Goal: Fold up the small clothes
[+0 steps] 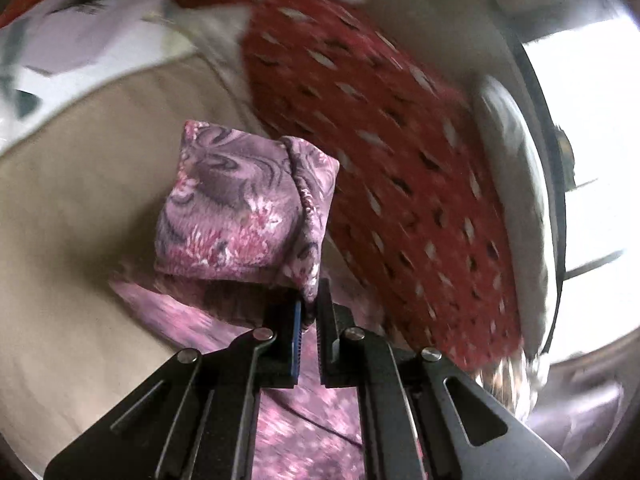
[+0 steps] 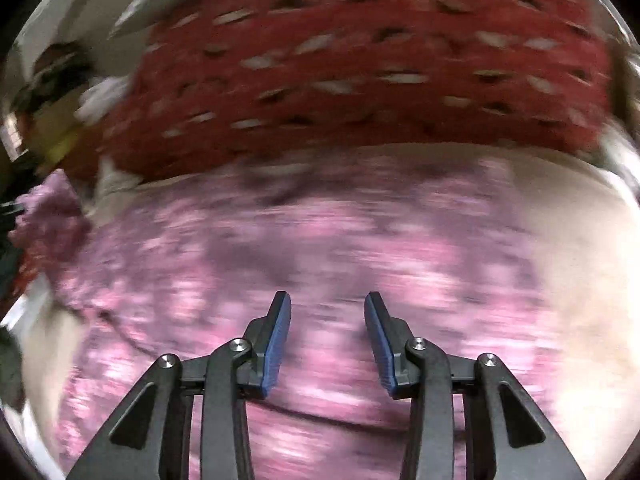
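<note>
A small pink and purple floral garment (image 1: pixel 244 208) lies on a beige surface (image 1: pixel 80 208). My left gripper (image 1: pixel 308 312) is shut on the garment's edge and holds a flap of it lifted and doubled over. In the right wrist view the same floral garment (image 2: pixel 320 248) spreads out flat, blurred by motion. My right gripper (image 2: pixel 327 308) is open and empty just above the cloth, its blue pads (image 2: pixel 276 344) apart.
A red cloth with white and dark flecks (image 1: pixel 392 152) lies beyond the garment; it also shows in the right wrist view (image 2: pixel 360 64). White and grey printed fabric (image 1: pixel 80 28) is at the far left. A bright window (image 1: pixel 592 128) is at the right.
</note>
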Demonstrator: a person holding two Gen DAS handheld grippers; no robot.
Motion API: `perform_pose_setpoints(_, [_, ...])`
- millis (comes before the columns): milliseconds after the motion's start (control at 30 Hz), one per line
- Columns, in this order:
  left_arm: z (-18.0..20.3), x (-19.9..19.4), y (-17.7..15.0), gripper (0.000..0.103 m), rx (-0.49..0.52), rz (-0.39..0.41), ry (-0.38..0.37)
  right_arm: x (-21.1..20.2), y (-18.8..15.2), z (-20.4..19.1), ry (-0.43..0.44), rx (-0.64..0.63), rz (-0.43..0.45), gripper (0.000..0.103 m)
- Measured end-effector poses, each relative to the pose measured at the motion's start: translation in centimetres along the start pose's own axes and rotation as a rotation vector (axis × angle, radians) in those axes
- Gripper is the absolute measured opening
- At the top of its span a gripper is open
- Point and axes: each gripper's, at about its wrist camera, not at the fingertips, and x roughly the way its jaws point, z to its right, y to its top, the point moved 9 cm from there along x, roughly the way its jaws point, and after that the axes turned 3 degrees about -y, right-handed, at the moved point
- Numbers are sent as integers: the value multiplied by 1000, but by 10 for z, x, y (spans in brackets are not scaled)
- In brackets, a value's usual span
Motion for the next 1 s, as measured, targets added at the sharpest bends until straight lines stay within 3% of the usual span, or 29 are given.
perform_pose_setpoints(67, [25, 18, -21, 4, 33, -38, -14, 1, -11, 37, -32, 59, -20, 42])
perform_pose_setpoints(167, [50, 53, -60, 4, 80, -107, -21, -4, -22, 51, 67, 101, 30, 42])
perform_pose_setpoints(233, [56, 81, -86, 4, 102, -163, 0, -6, -24, 51, 78, 105, 50, 43])
perform_pose_setpoints(333, [46, 129, -134, 4, 119, -275, 50, -4, -26, 44, 58, 63, 59, 53])
perform_pose_setpoints(433, [26, 160, -162, 4, 150, -320, 139, -5, -28, 36, 45, 20, 66, 59])
perform_pose_setpoints(500, [17, 166, -167, 5, 144, -328, 139, -5, -27, 35, 43, 11, 67, 60])
perform_pose_setpoints(533, [17, 162, -166, 8, 137, -324, 116, -4, -27, 35, 46, 11, 68, 60])
perform_pose_setpoints(667, [14, 118, -162, 34, 45, -294, -41, -2, -28, 38, 56, 18, 70, 61])
perform_pose_setpoints(767, [-16, 73, -139, 51, -29, -140, -22, -2, -29, 35, 44, 3, 64, 63])
perform_pose_setpoints(833, [-41, 56, -125, 52, -96, -60, 3, -1, -27, 32, 13, -25, 46, 63])
perform_pose_setpoints(900, [-62, 53, -111, 52, -139, -29, 29, -5, -23, 20, -33, -64, 19, 64])
perform_pose_setpoints(1000, [-80, 60, -99, 52, -181, -24, 33, -23, -13, -31, 89, -127, 49, 64])
